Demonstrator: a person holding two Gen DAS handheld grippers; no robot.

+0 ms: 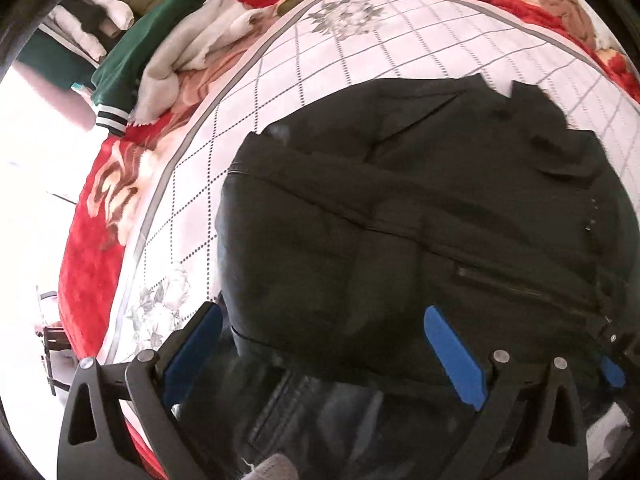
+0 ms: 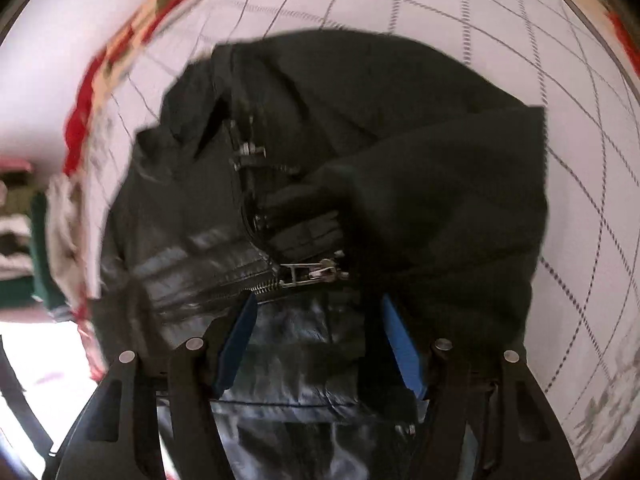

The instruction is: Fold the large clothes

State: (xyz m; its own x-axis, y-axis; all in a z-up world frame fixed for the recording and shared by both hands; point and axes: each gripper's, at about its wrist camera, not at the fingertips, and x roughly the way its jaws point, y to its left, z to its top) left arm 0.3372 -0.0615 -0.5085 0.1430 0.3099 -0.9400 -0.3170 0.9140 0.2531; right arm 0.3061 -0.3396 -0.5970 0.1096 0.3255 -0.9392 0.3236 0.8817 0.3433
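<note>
A large black jacket (image 1: 420,220) lies on a white checked bed cover (image 1: 360,48), partly folded, with a sleeve laid across the body. My left gripper (image 1: 320,316) is open, its blue pads (image 1: 452,356) spread wide over the jacket's near edge, holding nothing. In the right wrist view the same jacket (image 2: 400,140) shows its silver zipper pull (image 2: 316,272) and shiny leather-like hem. My right gripper (image 2: 316,304) is open just above the hem, its blue pads (image 2: 400,344) either side of the fabric below the zipper. That view is motion-blurred.
A red floral blanket (image 1: 92,248) lies under the white cover and rims the bed. A green garment (image 1: 136,56) and a beige one (image 1: 180,60) are piled at the far left, with stacked clothes (image 1: 100,4) behind. The white cover (image 2: 580,160) extends right of the jacket.
</note>
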